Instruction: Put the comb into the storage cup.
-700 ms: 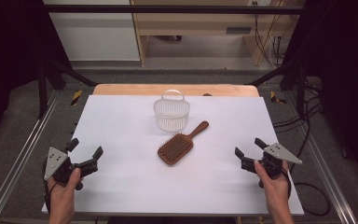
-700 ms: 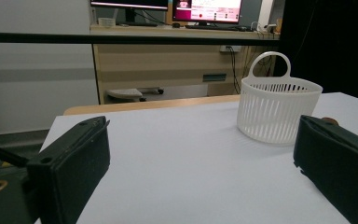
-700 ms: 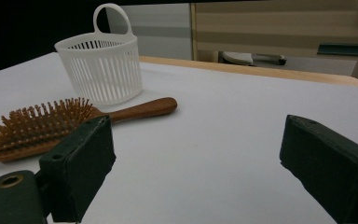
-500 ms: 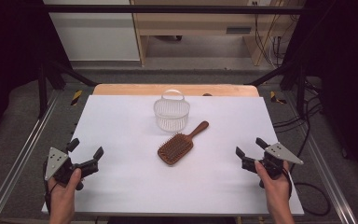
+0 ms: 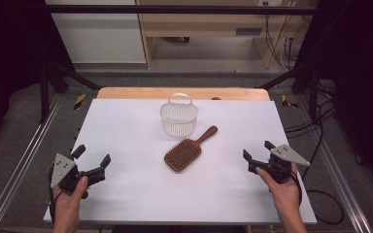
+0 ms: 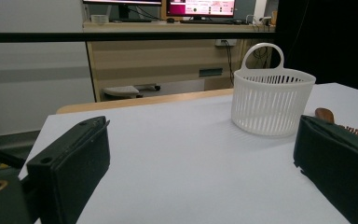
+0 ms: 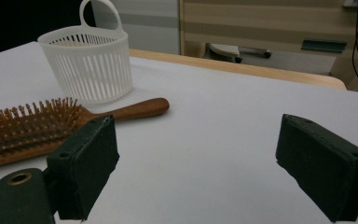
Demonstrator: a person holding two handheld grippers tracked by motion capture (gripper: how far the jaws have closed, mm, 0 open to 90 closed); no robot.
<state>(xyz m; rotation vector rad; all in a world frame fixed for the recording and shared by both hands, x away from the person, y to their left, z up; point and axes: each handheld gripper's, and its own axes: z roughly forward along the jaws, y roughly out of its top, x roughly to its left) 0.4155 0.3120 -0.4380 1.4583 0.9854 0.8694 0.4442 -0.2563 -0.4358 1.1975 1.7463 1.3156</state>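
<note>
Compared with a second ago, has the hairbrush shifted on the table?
No. In the high view the hairbrush lies at the same spot just in front of the white basket, handle angled toward the far right, as before.

- A white rectangular surface (image 5: 126, 204) with a pale wooden far edge (image 5: 126, 93) fills the foreground.
- Behind it stands a light wooden desk (image 5: 213, 24) beside a white cabinet panel (image 5: 97, 34).
- Grey carpeted floor (image 5: 19, 116) surrounds it, with black frame bars (image 5: 175, 8) and metal rails (image 5: 19, 165).
- Lit monitors (image 6: 200, 7) sit on the desk.
- Black cables (image 5: 320, 116) trail at right.
</note>
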